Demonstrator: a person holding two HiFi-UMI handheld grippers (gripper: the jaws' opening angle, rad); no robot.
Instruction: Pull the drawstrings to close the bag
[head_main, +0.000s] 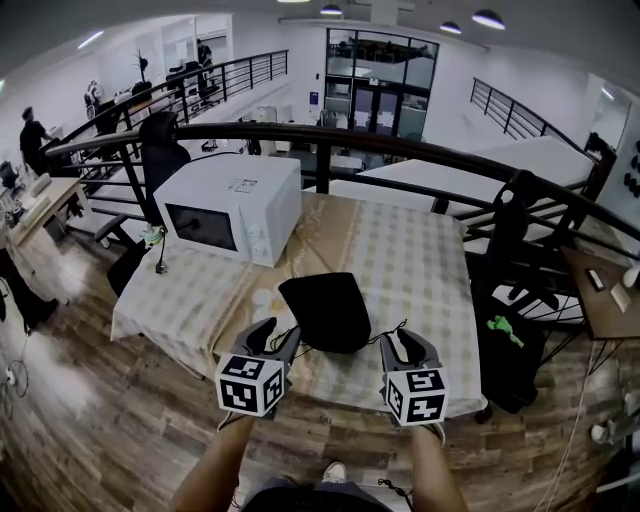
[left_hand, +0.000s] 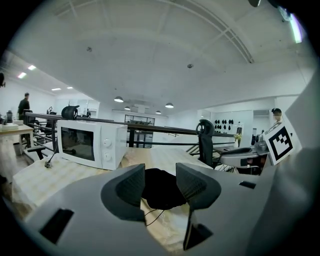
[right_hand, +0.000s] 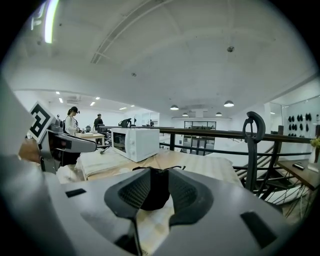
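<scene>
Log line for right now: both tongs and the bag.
left tongs: open, empty | right tongs: open, empty | bag: on table | drawstrings: loose, ungripped

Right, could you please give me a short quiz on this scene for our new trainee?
1. True or false: the black bag lies on the checked tablecloth.
2. What stands behind the bag? A: a kettle. B: a white microwave. C: a toaster.
3. Which jaws stand wider apart, those of the left gripper or of the right gripper?
Key: 1 true; 2 B; 3 the left.
</scene>
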